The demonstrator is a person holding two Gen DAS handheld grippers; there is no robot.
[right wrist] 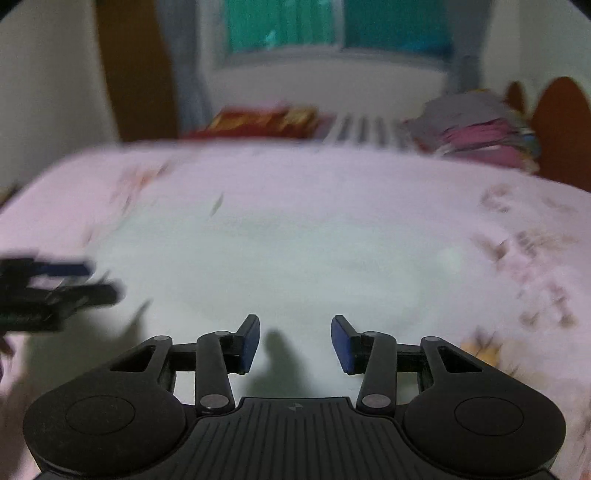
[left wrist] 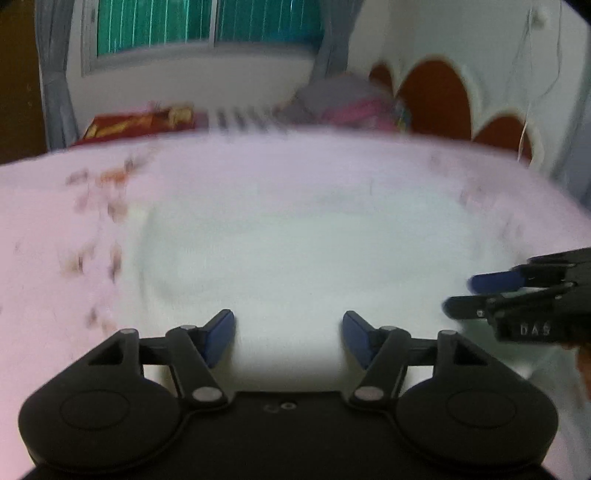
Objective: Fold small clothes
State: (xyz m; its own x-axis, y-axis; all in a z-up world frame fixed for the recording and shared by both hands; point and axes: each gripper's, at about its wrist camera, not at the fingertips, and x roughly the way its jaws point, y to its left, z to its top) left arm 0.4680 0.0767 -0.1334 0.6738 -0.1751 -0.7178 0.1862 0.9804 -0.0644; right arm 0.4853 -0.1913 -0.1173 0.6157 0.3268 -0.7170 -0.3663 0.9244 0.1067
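Letters "DAS" on right hand-held gripper [left wrist: 458,293]. White garment [left wrist: 295,251], plain, blurred, flat on pink floral bed [left wrist: 44,258]. Left hand-held gripper [left wrist: 288,338] and right both parted above garment, gripping nothing.

Pink floral bedsheet [left wrist: 258,177], green window [left wrist: 207,26], grey curtain [left wrist: 55,85], red pillow [right wrist: 266,120]

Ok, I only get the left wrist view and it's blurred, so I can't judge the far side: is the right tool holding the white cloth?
Observer: No. In the right wrist view the right tool stands open over the white cloth, with nothing between its jaws.
Operator: Anything beside it?
Observer: A yellowish patch lies just right of it on the pink sheet. It is too blurred to name.
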